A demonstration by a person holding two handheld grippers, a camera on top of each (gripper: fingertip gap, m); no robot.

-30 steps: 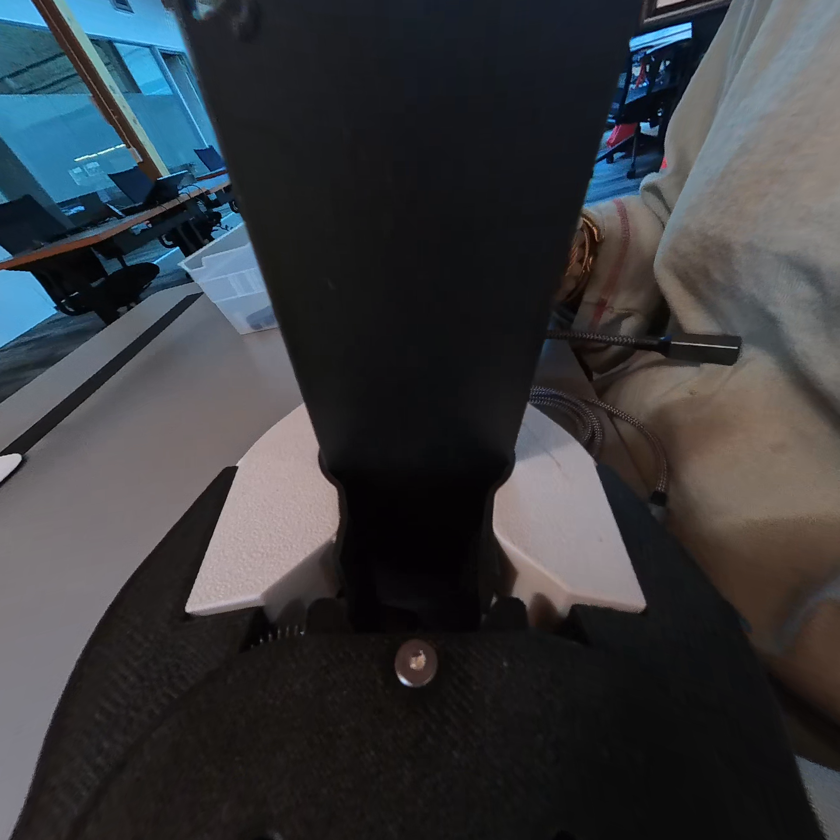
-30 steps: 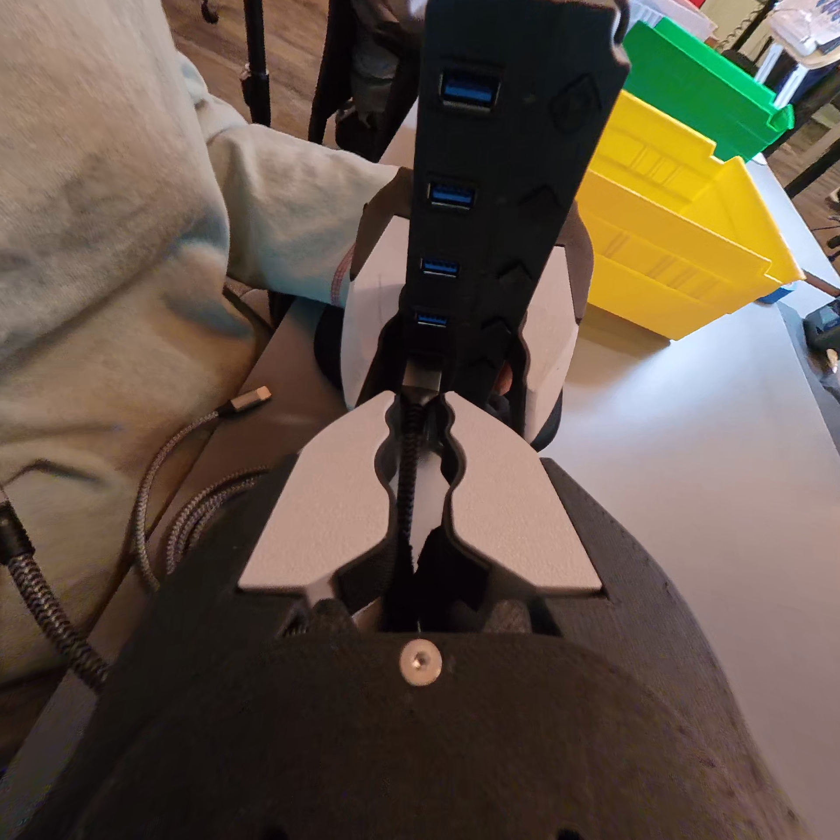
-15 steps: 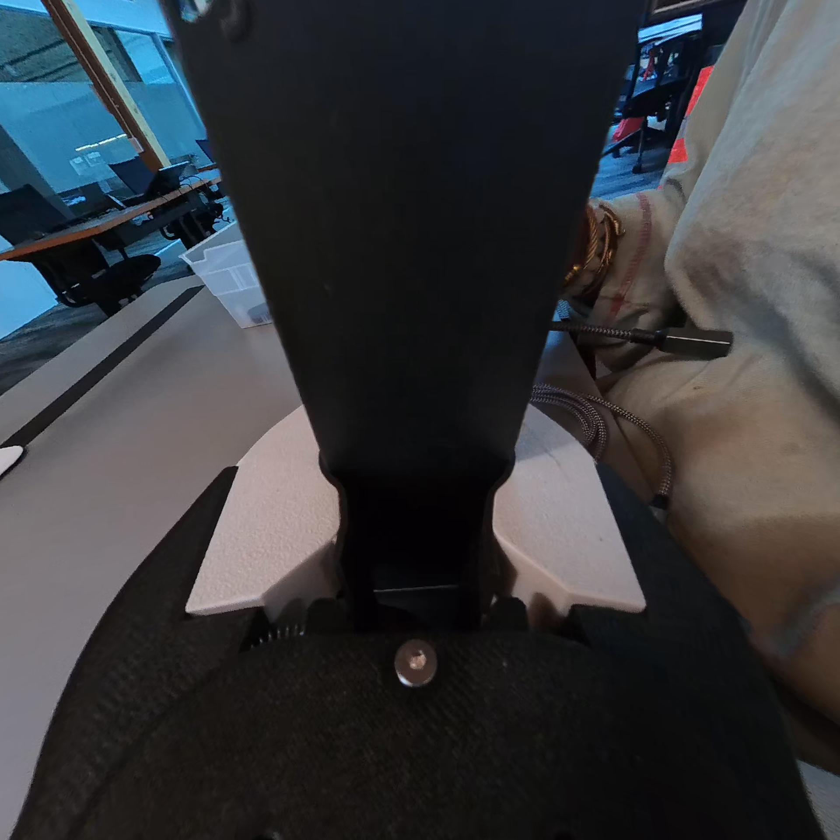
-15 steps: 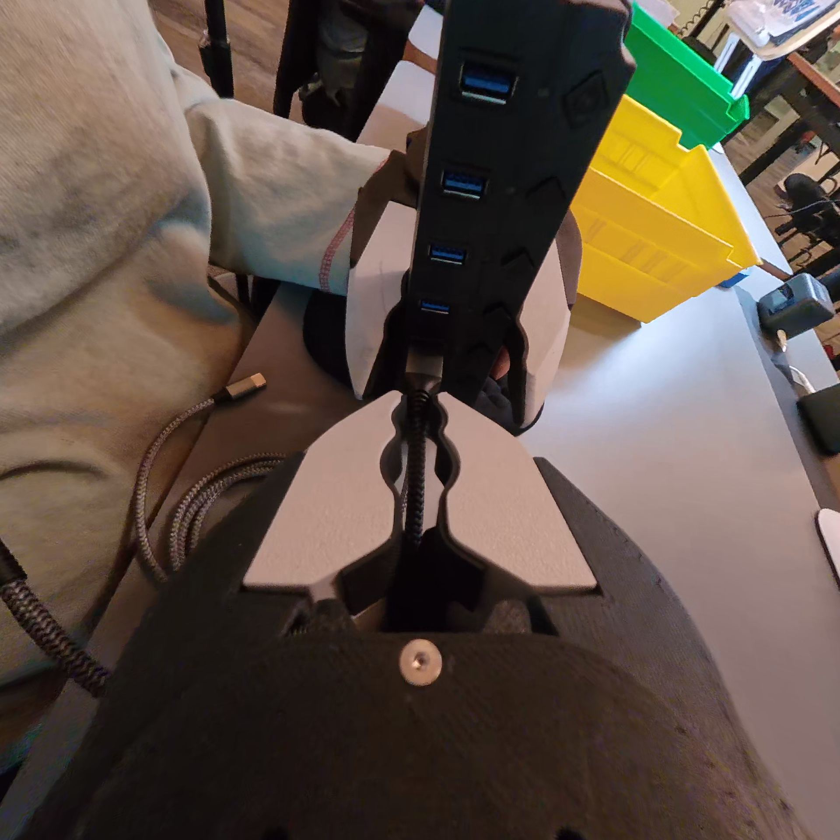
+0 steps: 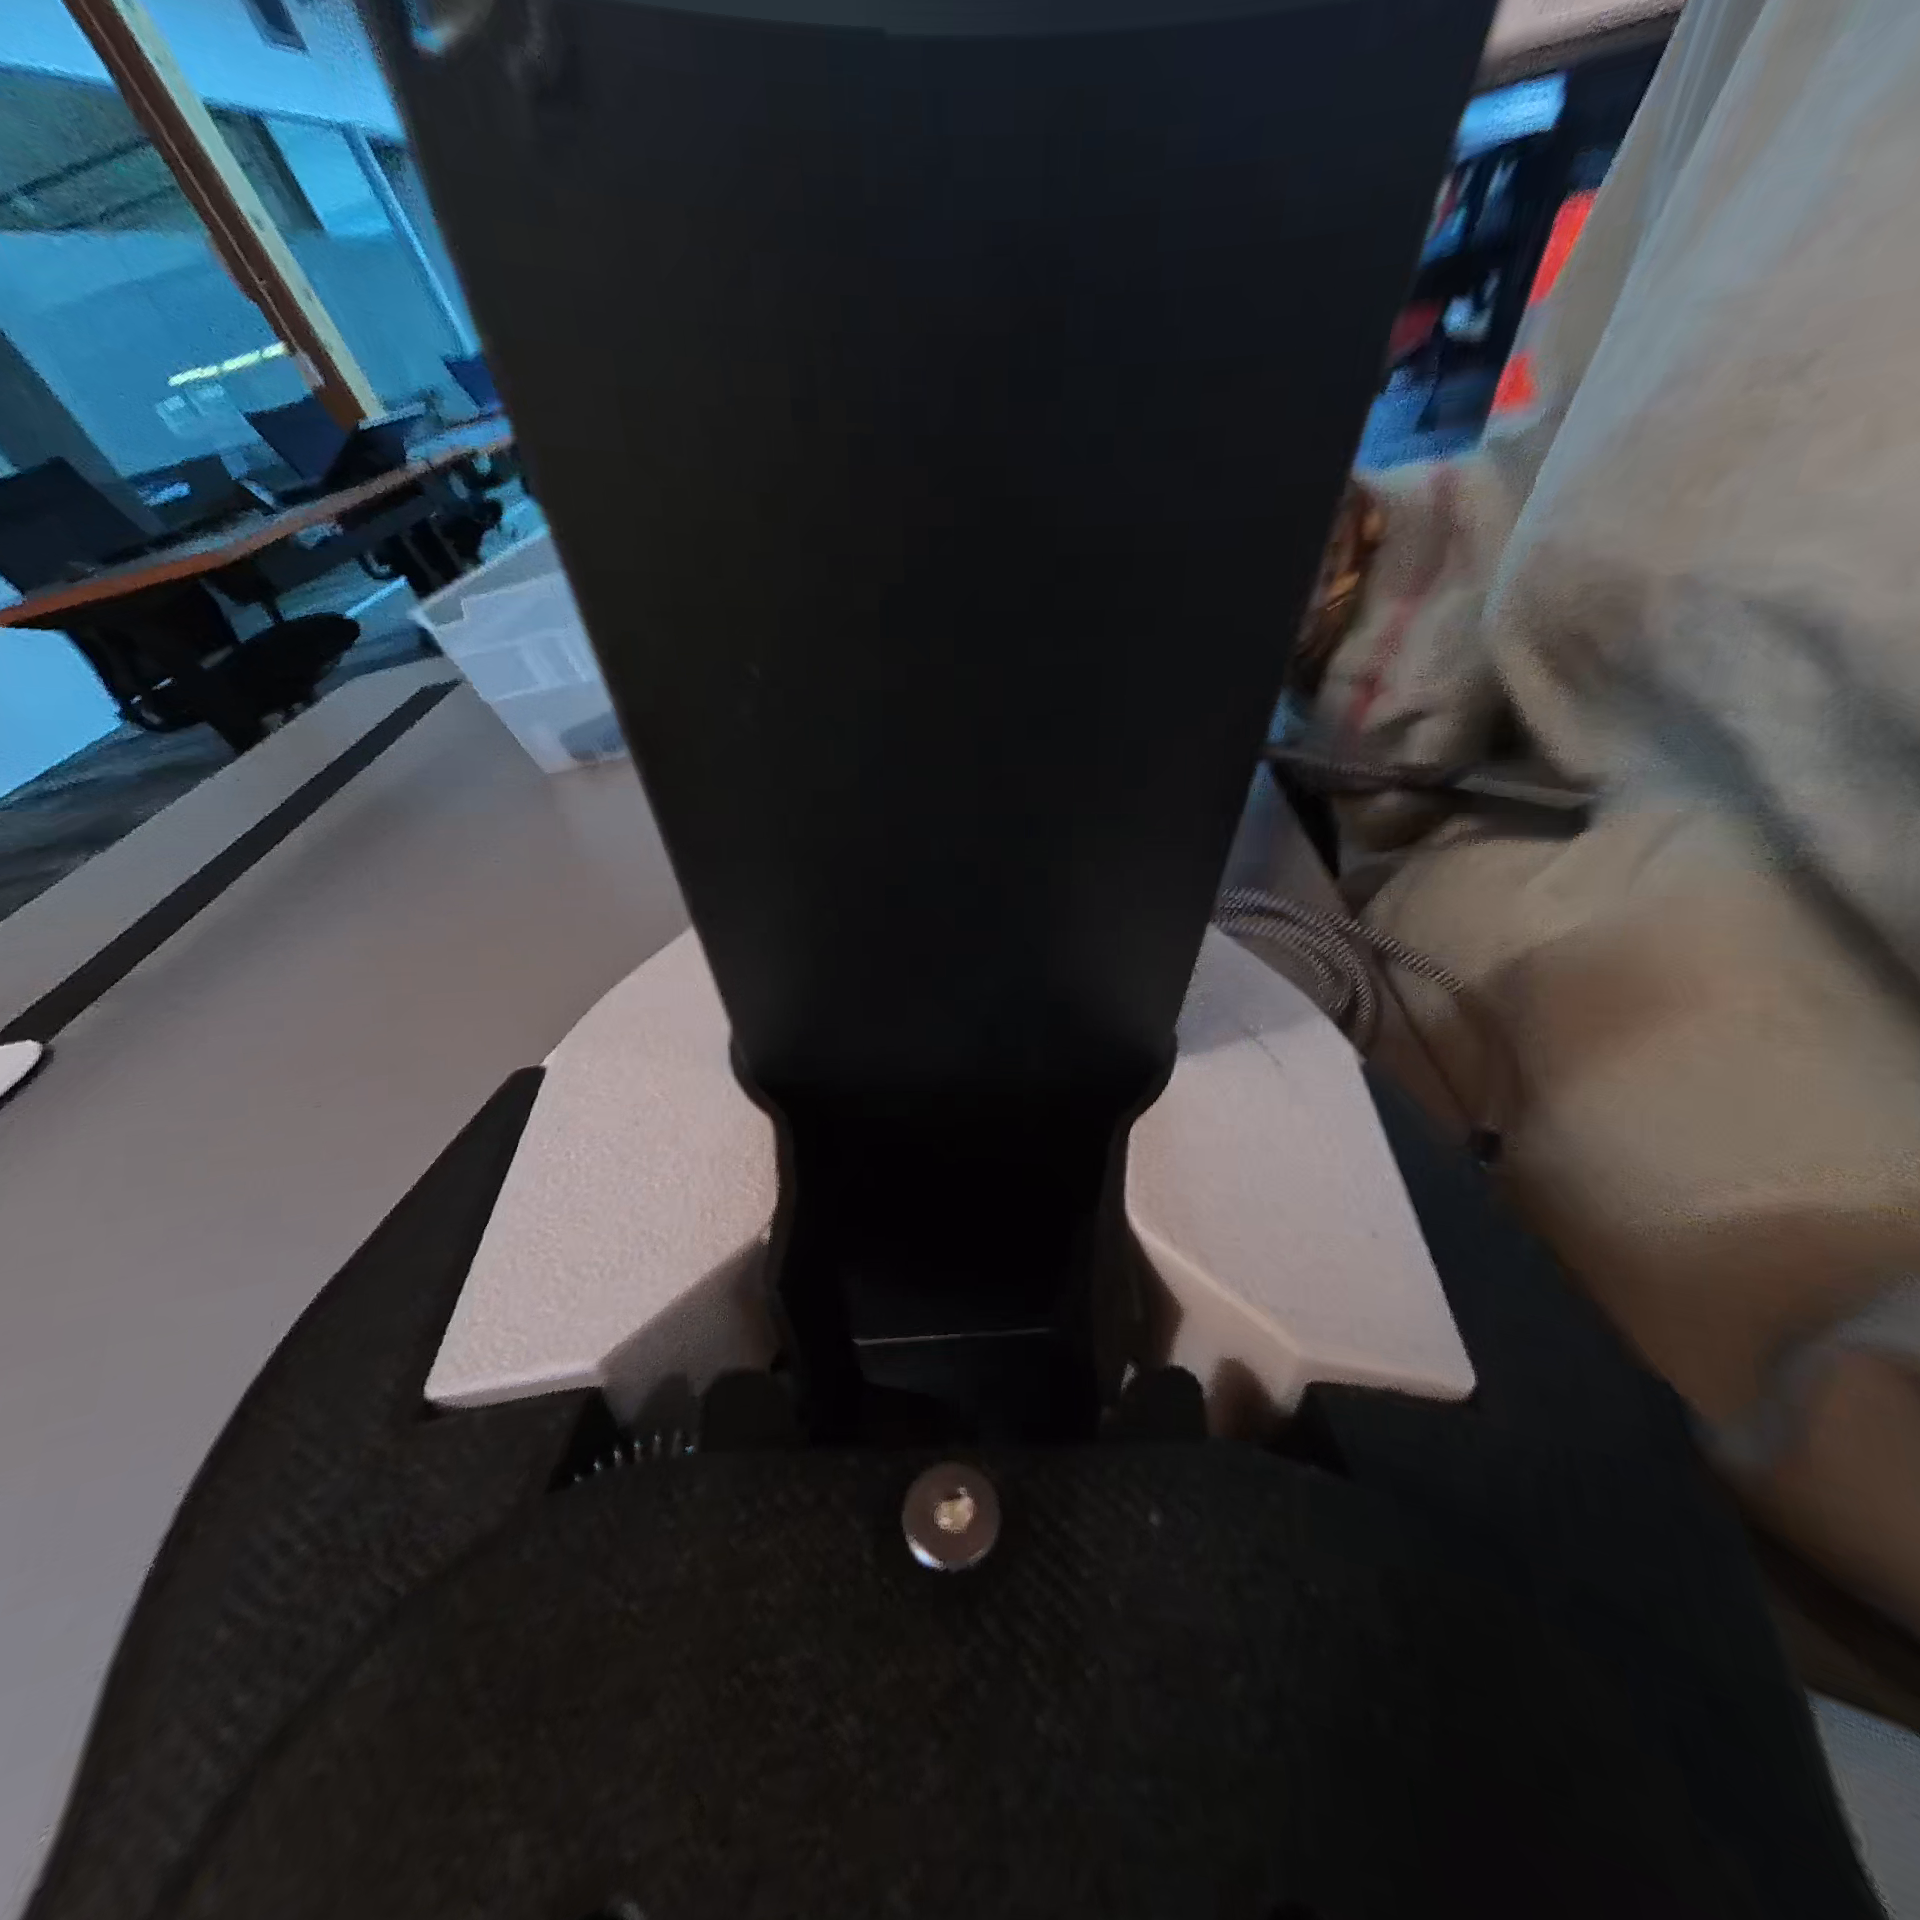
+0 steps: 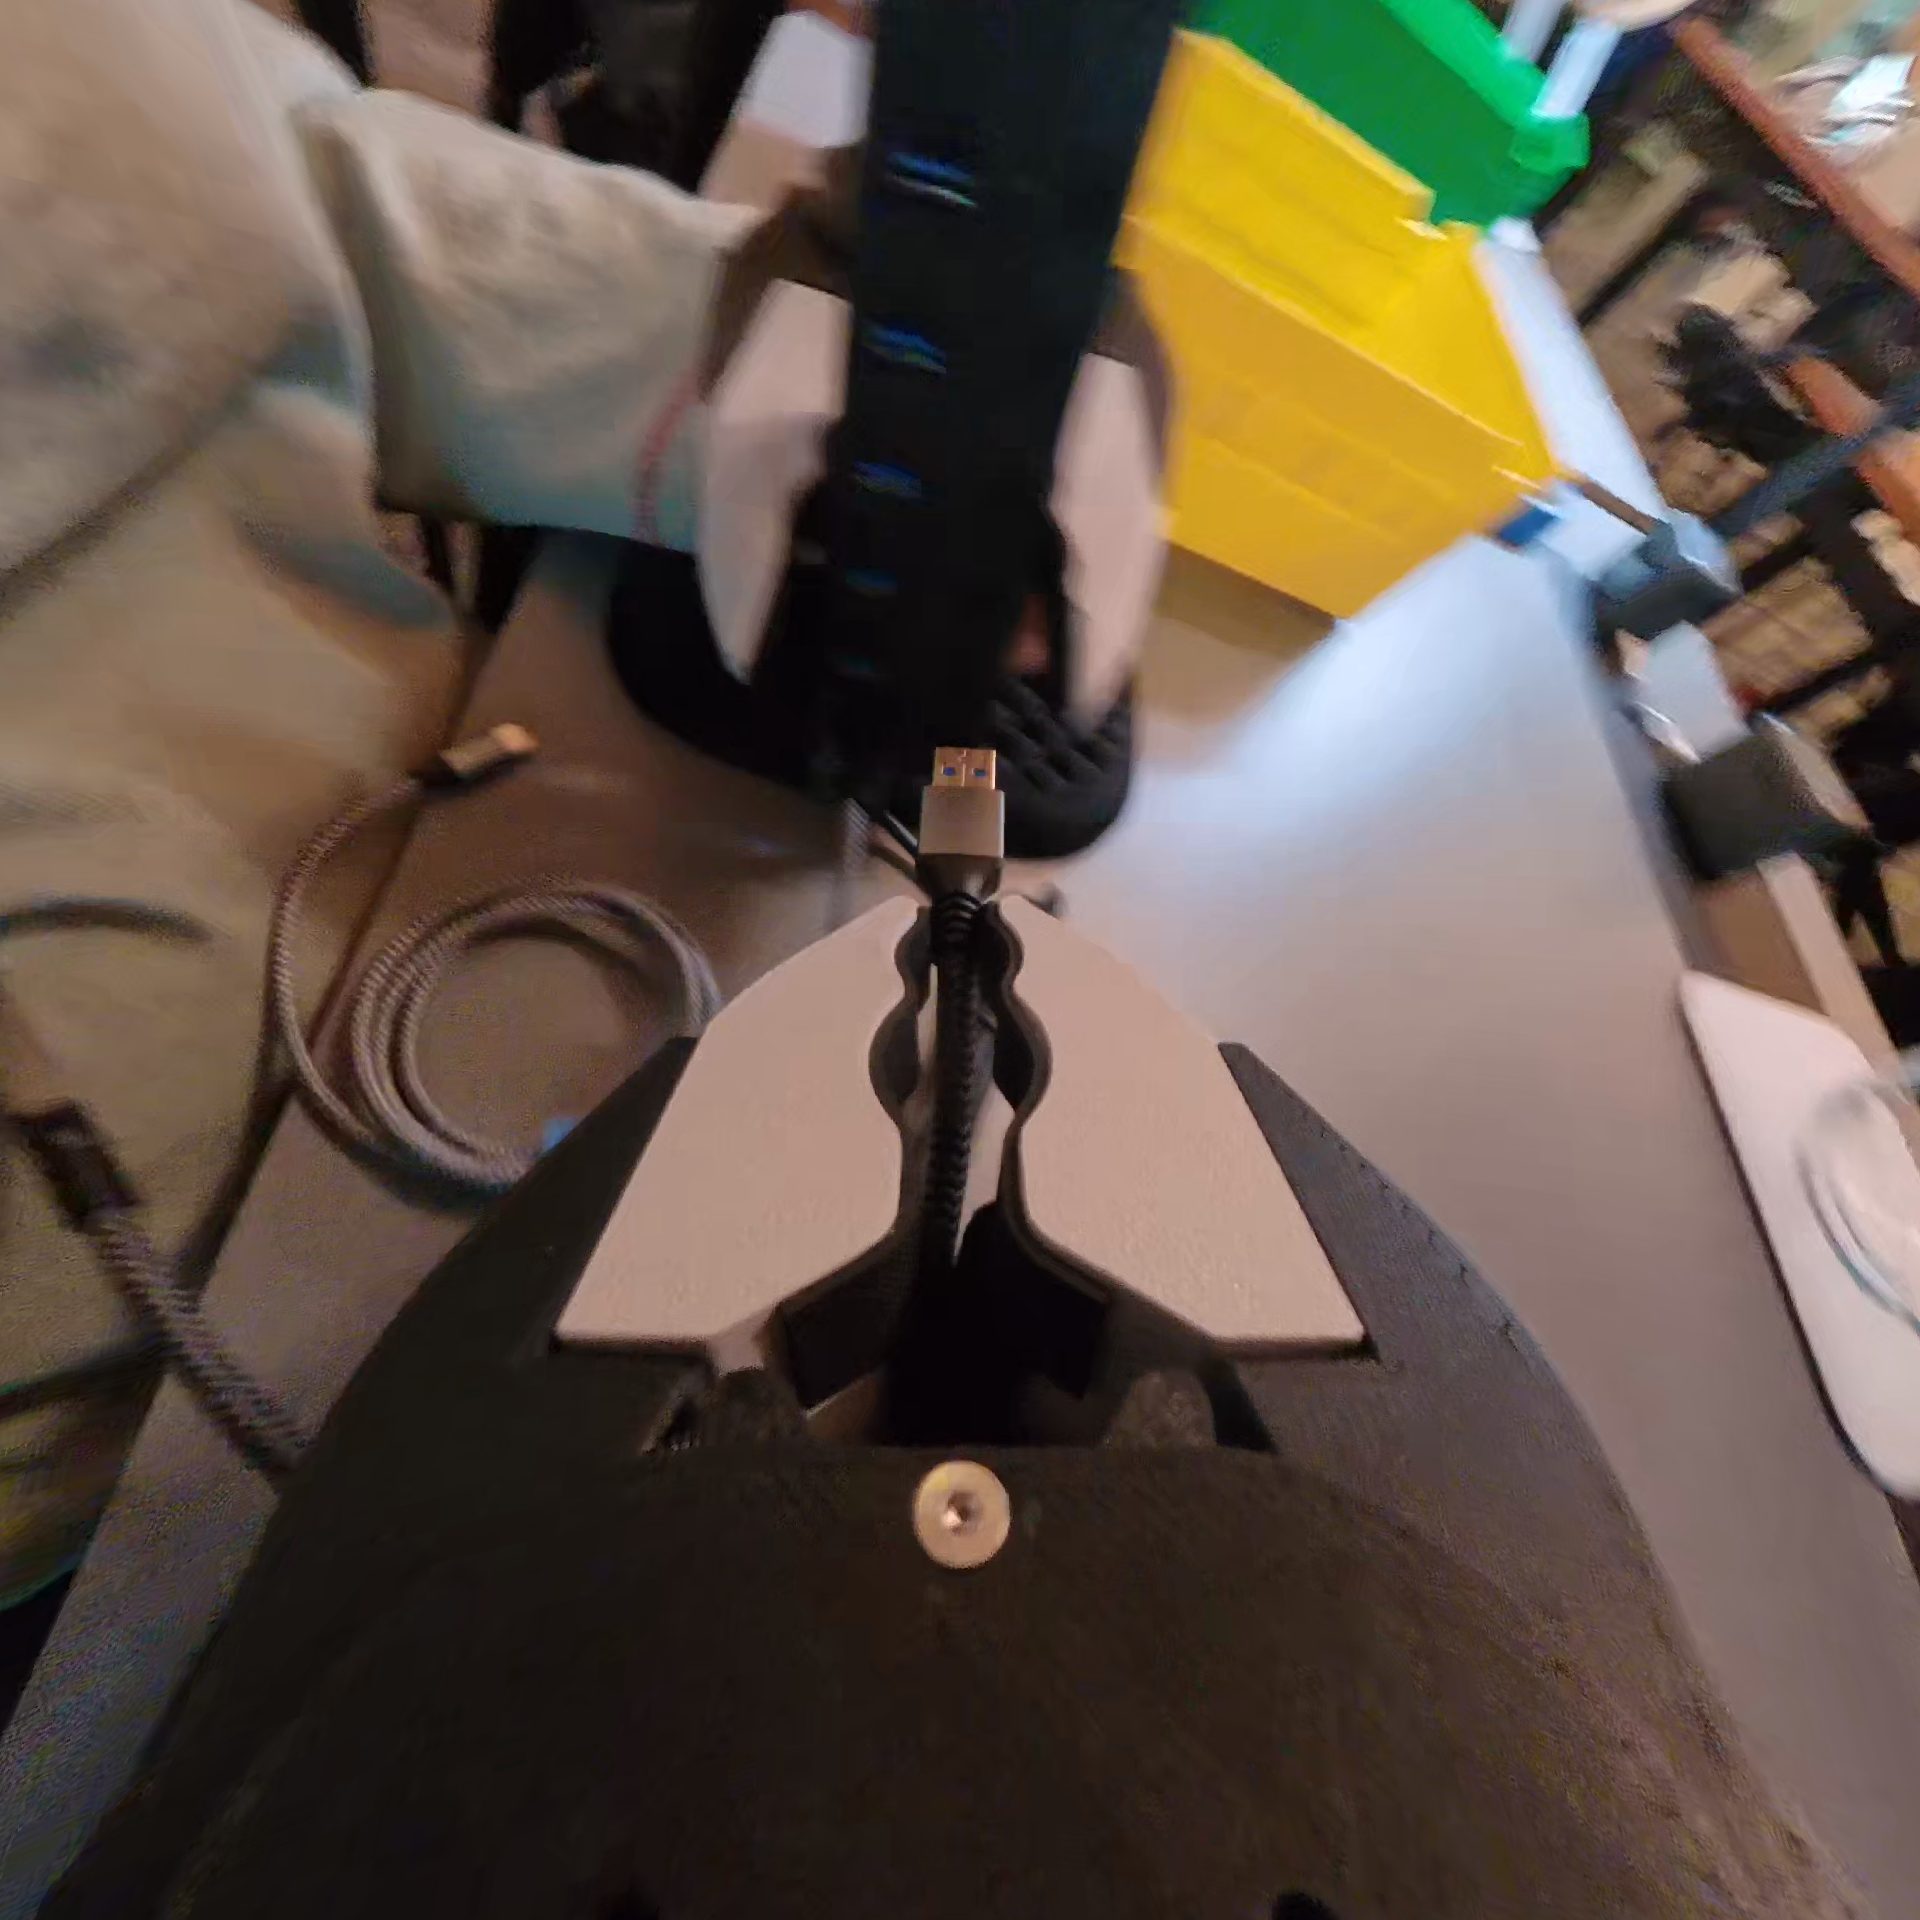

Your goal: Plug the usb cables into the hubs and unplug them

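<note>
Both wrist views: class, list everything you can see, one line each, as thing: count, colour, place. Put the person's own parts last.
Hub: one, black, upright in the left gripper.
Cable: one, dark braided, in the right gripper; plug out of the hub.
Loose cable: grey braided, coiled on the table near the sleeve.
Bins: one yellow, one green, far side of the table.
Clear bin: one, behind the hub.
Table: one, grey.
Sleeve: pale.
Left gripper: white fingers, shut on the hub.
Right gripper: shut on the cable.
</note>
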